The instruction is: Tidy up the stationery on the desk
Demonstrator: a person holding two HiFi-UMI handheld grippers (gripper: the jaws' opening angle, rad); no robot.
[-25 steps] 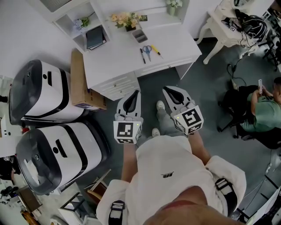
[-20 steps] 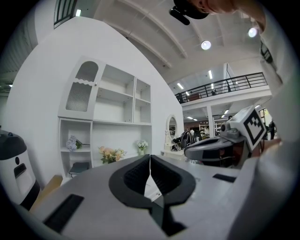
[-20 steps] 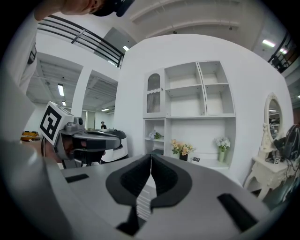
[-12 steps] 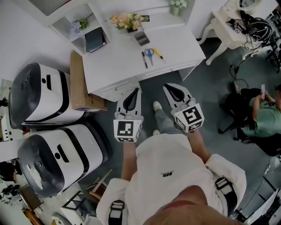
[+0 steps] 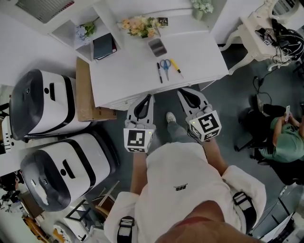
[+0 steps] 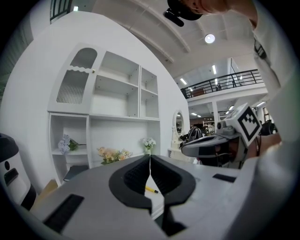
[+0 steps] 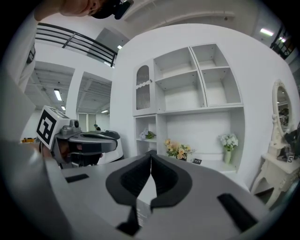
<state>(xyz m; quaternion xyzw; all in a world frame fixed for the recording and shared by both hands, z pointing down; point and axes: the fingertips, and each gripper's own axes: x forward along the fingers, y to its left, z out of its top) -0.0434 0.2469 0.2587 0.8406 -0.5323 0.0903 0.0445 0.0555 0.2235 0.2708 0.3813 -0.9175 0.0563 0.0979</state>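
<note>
L tool (image 5: 149,97) & R tool (image 5: 181,91) both clenched, empty, near desk (image 5: 126,71) w/ pen (image 5: 159,72), scissors (image 5: 165,64).

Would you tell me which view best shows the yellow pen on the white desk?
The head view: the whole yellow pen lies unobstructed on the white desk. The left gripper view shows only a short piece past its jaws; the right gripper view shows none.

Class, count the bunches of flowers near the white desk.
3: a bluish bunch in the shelf cubby, a peach bunch at the desk's back edge, a white bunch further right. Others may be hidden.
</note>
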